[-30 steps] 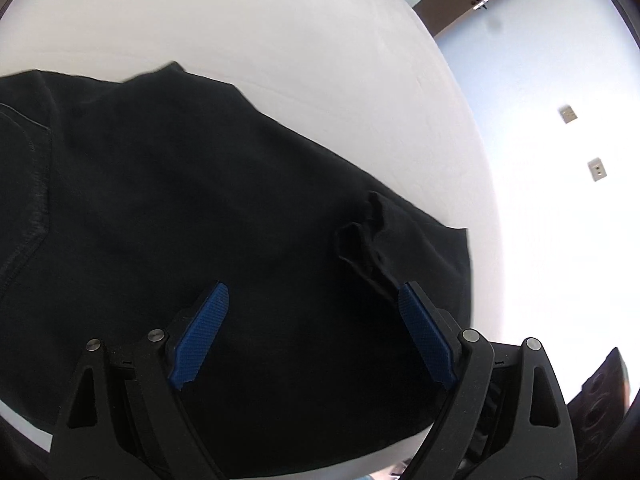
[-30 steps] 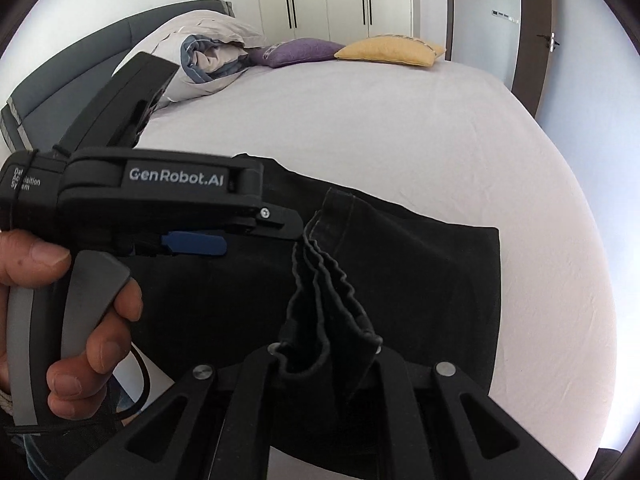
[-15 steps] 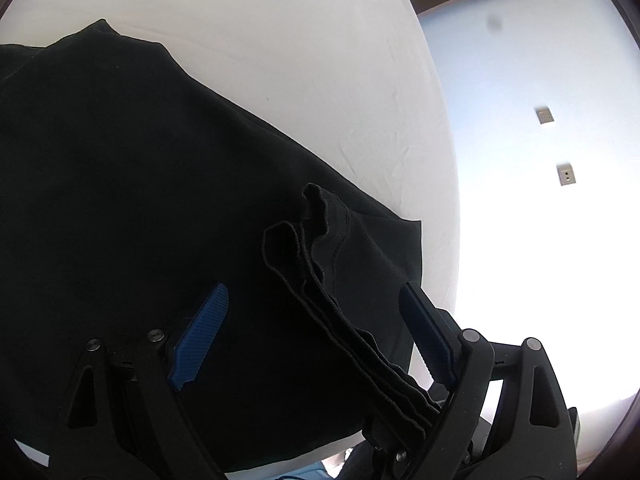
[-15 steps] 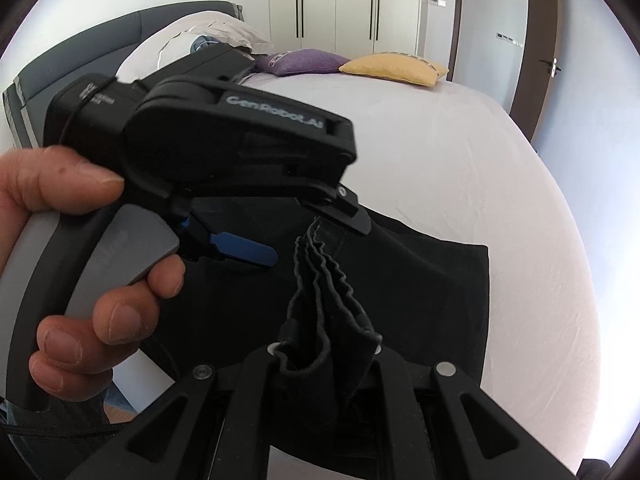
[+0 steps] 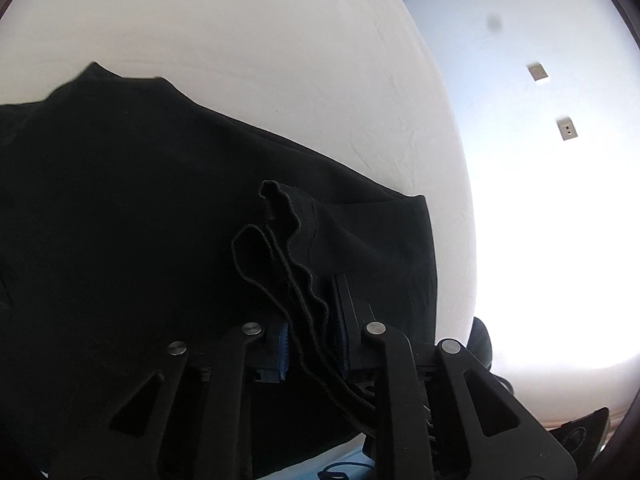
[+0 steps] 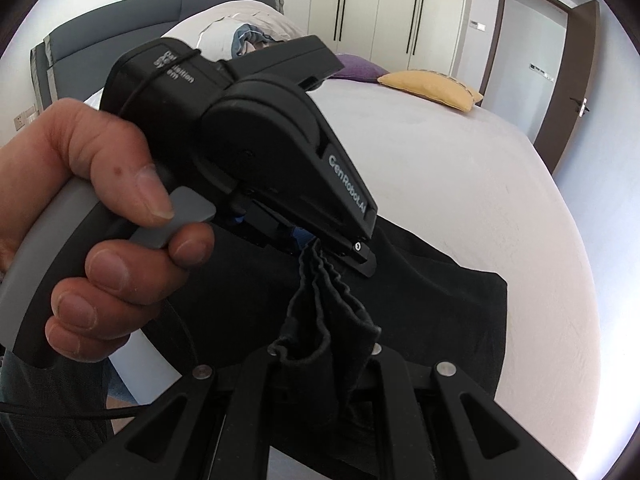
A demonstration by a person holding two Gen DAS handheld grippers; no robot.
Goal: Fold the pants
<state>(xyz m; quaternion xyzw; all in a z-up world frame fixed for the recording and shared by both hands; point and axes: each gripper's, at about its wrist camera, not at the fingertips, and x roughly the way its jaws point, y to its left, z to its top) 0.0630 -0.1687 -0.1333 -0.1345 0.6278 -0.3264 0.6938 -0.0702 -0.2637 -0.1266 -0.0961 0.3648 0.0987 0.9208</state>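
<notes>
Your left gripper (image 5: 310, 336), wide open a second ago, now closing on bunched hem (image 5: 288, 264) of black pants (image 5: 120, 220) lying on bed (image 5: 240, 40). Right gripper (image 6: 324, 364) clamped on same hem nearer you. Two-handed hold nearly ready; fold lift comes next.

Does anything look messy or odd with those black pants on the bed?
Only the pants hem: it is bunched into wavy pleats between the two hand-held grippers rather than flat. The rest lies smooth on the bed.
</notes>
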